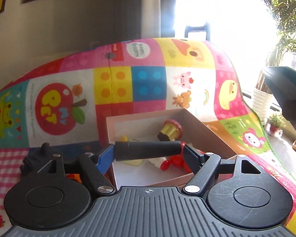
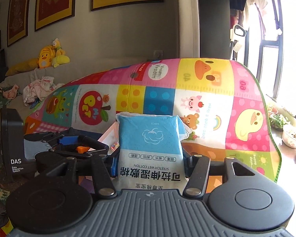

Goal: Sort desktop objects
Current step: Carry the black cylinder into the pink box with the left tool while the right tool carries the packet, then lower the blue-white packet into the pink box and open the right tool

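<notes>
While the left gripper holds a black cylinder crosswise, its fingers clamped on the two ends, the cylinder hangs just above the open box, most likely so it can be dropped in with the toys already lying there. Seen from the right wrist, a black unit at the far left reads "DAS Data Acquisition System". To its right, the right gripper has its fingers pressed against both sides of a blue and white pack of wet cotton pads, held upright off the bench, probably awaiting its own place. It reads "STRETCH WET COTTON" with Chinese characters, upside down. Beyond, the mat says "Vroom Vroom" and "Have a good day!".
</notes>
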